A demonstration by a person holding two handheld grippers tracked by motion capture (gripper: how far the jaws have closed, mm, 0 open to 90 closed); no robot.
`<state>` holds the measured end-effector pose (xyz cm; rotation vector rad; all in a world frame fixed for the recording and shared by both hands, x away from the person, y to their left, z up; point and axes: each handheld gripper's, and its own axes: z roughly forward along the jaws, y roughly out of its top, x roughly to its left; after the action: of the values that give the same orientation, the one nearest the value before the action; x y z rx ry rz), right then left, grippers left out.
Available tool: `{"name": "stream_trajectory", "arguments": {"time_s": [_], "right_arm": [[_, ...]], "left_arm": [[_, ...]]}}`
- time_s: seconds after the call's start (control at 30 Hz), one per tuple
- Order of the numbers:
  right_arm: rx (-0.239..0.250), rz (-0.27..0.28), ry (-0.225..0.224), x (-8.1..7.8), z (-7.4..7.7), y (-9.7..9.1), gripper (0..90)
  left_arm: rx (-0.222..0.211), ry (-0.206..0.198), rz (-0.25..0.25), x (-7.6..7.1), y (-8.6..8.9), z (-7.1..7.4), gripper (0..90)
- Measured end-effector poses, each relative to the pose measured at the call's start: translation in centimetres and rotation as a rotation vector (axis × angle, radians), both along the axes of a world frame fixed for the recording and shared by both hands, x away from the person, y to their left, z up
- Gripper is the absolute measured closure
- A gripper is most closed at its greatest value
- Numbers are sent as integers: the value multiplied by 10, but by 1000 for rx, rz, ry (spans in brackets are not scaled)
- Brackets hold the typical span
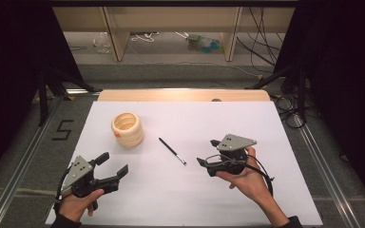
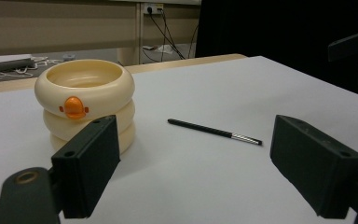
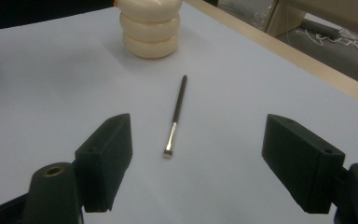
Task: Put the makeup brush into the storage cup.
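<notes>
A cream ringed holder (image 1: 128, 128) with an orange button stands upright on the white table (image 1: 190, 190), left of centre. A thin black brush with a silver ferrule (image 1: 172, 151) lies flat in the middle. My left gripper (image 1: 112, 164) rests at the front left, open and empty, facing the holder (image 2: 85, 101) and the brush (image 2: 214, 131). My right gripper (image 1: 208, 152) is held just right of the brush, open and empty. Its jaws point along the brush (image 3: 176, 116), whose silver end lies a little ahead of them, with the holder (image 3: 151, 28) beyond.
A wooden strip (image 1: 184, 95) edges the table's far side. Beyond it are wooden furniture legs, cables and a plastic bottle (image 1: 203, 43) on the floor. Metal rails run along both sides of the table.
</notes>
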<state>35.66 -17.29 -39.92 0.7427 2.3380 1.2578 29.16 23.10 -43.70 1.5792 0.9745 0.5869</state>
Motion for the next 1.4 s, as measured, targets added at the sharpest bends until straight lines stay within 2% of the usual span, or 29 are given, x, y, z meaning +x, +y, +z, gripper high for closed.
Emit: {"name": "stream_trajectory", "arguments": {"time_s": [0.13,0.23,0.37,0.53,0.8,1.0,1.03,1.07,1.1,1.2,1.3,1.37,1.4], "right_arm": [[-18,8,41,11,0,11,255],[-21,4,50,15,-1,14,255],[-48,13,96,24,-1,21,255],[-89,20,111,31,-3,31,218],[-104,23,98,42,-7,45,203],[-134,38,128,53,-10,56,236],[-148,43,149,54,-10,57,239],[-149,43,138,56,-12,59,244],[-156,49,152,57,-13,60,246],[-173,52,159,62,-17,65,253],[-203,54,202,66,-20,71,256],[-207,50,191,69,-22,74,257],[-218,58,201,71,-22,76,262]], "left_arm": [[-2,-1,1,0,0,0,156],[-3,2,2,0,0,0,156],[-1,3,2,0,0,0,156],[-1,2,-2,0,0,0,157],[0,3,2,0,0,0,157],[3,7,2,0,1,0,157],[2,7,2,0,1,0,157],[3,5,2,0,1,0,157],[3,6,1,0,1,0,157],[2,6,-2,0,1,-1,156],[0,6,-6,0,0,0,156],[0,4,-8,0,0,0,156],[0,4,-5,0,0,0,156]]}}
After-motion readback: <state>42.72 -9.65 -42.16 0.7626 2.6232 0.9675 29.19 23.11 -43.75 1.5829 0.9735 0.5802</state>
